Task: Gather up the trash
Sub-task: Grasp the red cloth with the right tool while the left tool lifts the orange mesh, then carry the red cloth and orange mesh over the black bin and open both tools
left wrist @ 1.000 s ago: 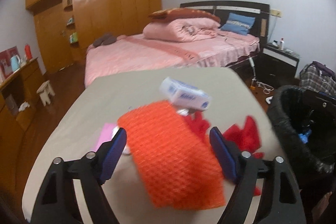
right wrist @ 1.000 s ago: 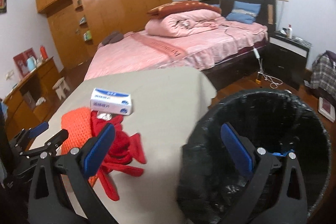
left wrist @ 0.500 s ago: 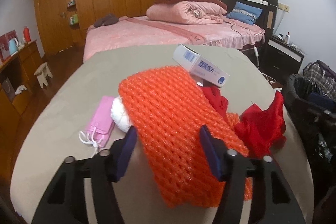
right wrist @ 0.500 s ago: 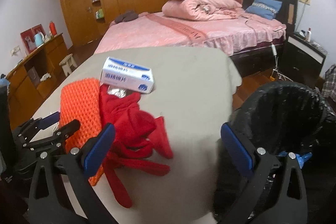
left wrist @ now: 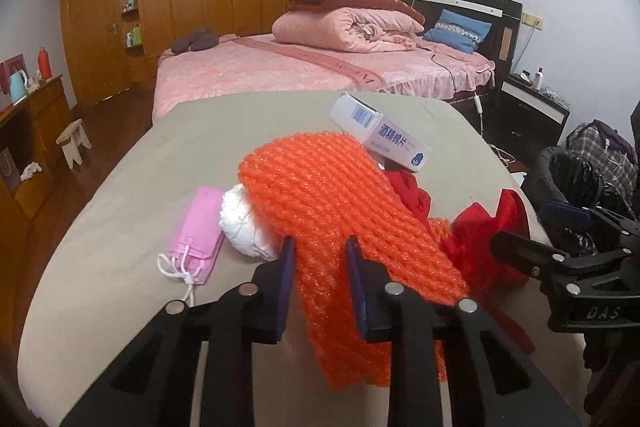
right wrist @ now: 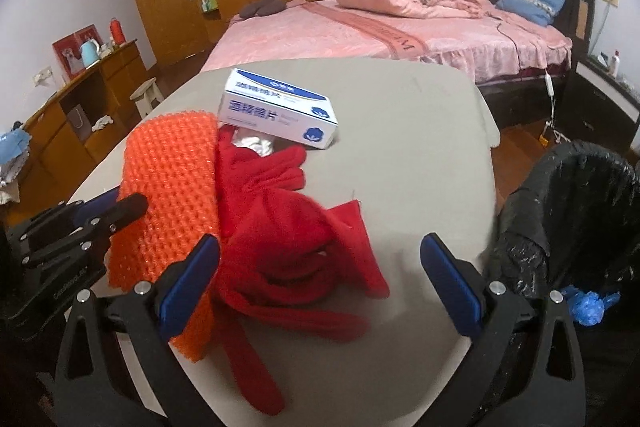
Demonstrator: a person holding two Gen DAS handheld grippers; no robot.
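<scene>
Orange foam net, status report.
Left tongs closing on orange foam net. Right tongs open over red cloth. Bin right, unobstructed.

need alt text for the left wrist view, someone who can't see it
The left gripper is closing its jaws on an orange foam net lying on a beige table. Beside the net are a pink face mask, a white wad, red cloth and a white box; a pink bed is behind.

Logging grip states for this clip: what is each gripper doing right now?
Left gripper: jaws closing on the orange foam net, pads at its sides.
Right gripper: open, holding nothing, above the red cloth.
</scene>
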